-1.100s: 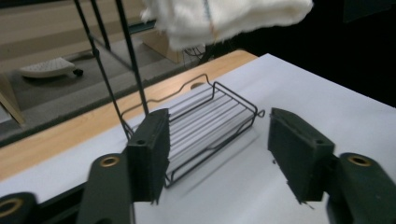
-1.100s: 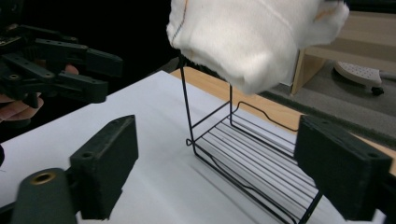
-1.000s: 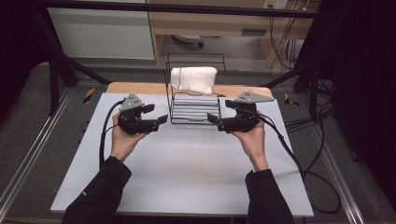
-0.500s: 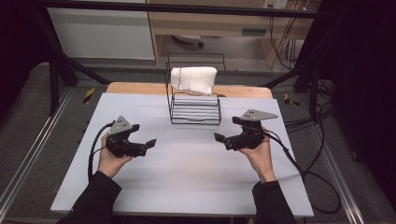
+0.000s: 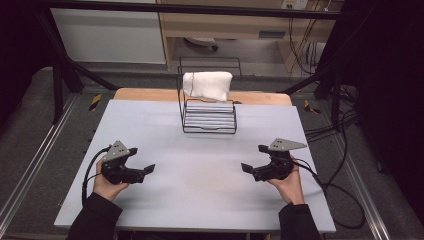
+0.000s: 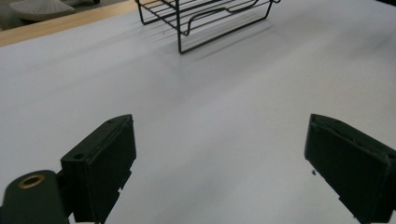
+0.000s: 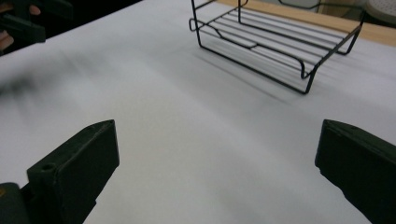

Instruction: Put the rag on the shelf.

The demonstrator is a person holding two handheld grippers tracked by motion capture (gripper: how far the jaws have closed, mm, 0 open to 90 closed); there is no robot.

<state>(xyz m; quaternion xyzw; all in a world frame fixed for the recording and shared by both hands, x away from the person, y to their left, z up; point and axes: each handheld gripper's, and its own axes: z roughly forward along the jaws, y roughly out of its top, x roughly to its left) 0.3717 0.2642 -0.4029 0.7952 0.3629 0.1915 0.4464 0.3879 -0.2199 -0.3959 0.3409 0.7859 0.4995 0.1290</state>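
A black wire rack point(image 5: 209, 115) stands at the back middle of the white table point(image 5: 200, 200). A folded white towel point(image 5: 207, 85) hangs over its raised back. The left gripper point(image 5: 147, 169) is low over the table at the near left and points right. The right gripper point(image 5: 247, 169) is at the near right and points left. Both are open with nothing between the jaws, which have just been opening. The left gripper view has wide black jaws point(image 6: 219, 154) over bare table, with the rack point(image 6: 205, 18) beyond. The right gripper view shows the same point(image 7: 217, 149), with the rack point(image 7: 275, 42) ahead.
A wooden strip point(image 5: 145, 94) runs along the table's far edge behind the rack. Cables point(image 5: 340, 190) trail off the right side. Metal frame legs point(image 5: 60, 80) stand at the left and right. The left gripper point(image 7: 23, 18) appears at the top left of the right gripper view.
Both hands have drawn back from beside the rack toward the near edge and sunk low over the table. They have also moved further apart.
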